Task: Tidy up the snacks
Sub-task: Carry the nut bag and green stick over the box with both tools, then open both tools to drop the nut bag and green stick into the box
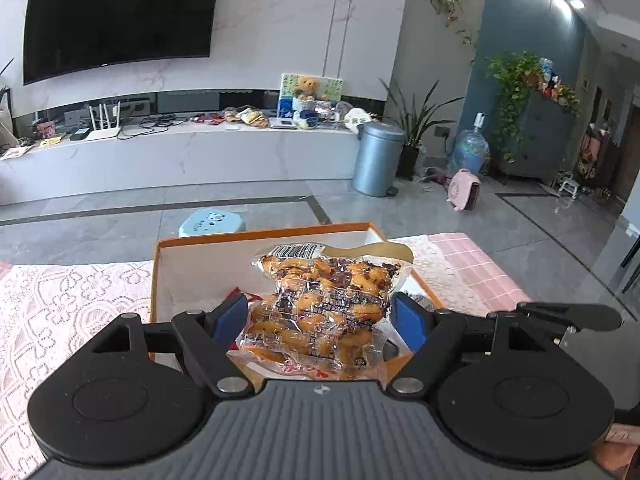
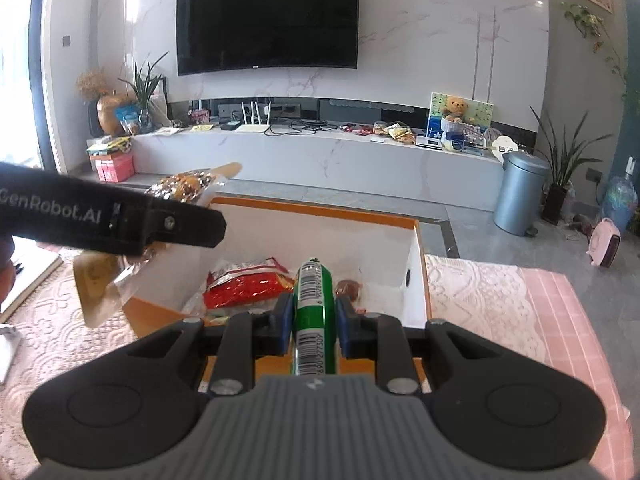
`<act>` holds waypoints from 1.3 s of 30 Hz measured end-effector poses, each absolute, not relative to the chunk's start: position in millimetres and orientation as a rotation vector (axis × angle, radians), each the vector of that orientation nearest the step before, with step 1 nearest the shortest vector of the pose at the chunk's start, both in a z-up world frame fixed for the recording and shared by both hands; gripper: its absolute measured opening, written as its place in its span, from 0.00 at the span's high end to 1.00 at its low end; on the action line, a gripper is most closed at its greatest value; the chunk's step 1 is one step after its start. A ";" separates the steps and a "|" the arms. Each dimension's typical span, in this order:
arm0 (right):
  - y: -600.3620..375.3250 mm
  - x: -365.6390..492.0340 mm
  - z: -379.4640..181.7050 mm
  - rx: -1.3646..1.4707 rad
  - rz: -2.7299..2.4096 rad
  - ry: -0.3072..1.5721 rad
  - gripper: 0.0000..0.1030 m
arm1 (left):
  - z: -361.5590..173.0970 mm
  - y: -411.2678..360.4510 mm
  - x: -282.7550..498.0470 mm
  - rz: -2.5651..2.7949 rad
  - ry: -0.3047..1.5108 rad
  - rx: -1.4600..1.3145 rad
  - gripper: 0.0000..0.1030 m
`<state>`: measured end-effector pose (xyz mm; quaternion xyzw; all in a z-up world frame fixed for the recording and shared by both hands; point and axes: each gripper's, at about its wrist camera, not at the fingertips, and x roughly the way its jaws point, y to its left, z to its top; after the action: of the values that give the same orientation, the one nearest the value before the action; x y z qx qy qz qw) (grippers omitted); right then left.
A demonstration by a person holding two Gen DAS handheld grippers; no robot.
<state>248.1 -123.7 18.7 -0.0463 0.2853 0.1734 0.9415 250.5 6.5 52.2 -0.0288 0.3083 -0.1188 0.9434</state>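
Observation:
An orange box with white inside [image 1: 192,276] stands on the pink lace-covered table; it also shows in the right wrist view [image 2: 416,264]. My left gripper [image 1: 320,316] is shut on a clear packet of orange-brown snacks [image 1: 328,300] and holds it above the box's near edge. In the right wrist view the left gripper [image 2: 120,224] reaches in from the left with that packet [image 2: 184,188]. My right gripper [image 2: 314,320] is shut on a green tube snack with a barcode [image 2: 314,300] over the box. A red snack packet [image 2: 244,284] and a small brown snack [image 2: 348,290] lie inside the box.
A pink lace cloth [image 1: 60,312] covers the table. Beyond the table are a light blue stool [image 1: 210,222], a grey bin [image 1: 378,158], potted plants and a long white TV bench [image 2: 320,156] with clutter. A white object [image 2: 8,344] lies at the table's left.

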 end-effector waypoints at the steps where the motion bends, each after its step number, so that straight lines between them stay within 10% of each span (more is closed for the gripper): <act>1: -121.8 254.8 17.9 -0.093 0.354 0.587 0.81 | 49.5 5.9 254.8 -0.233 0.636 -0.055 0.13; 28: -83.8 371.2 -49.3 -0.323 0.334 0.820 0.81 | -15.1 6.6 323.0 -0.131 0.878 0.064 0.14; 39: -89.7 358.4 -34.0 -0.314 0.332 0.767 0.56 | 7.1 15.4 312.3 -0.107 0.805 0.007 0.12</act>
<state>358.4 -89.7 -34.0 -0.1518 0.3711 0.1606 0.9019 312.3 15.4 7.1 0.0035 0.3916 -0.0521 0.9187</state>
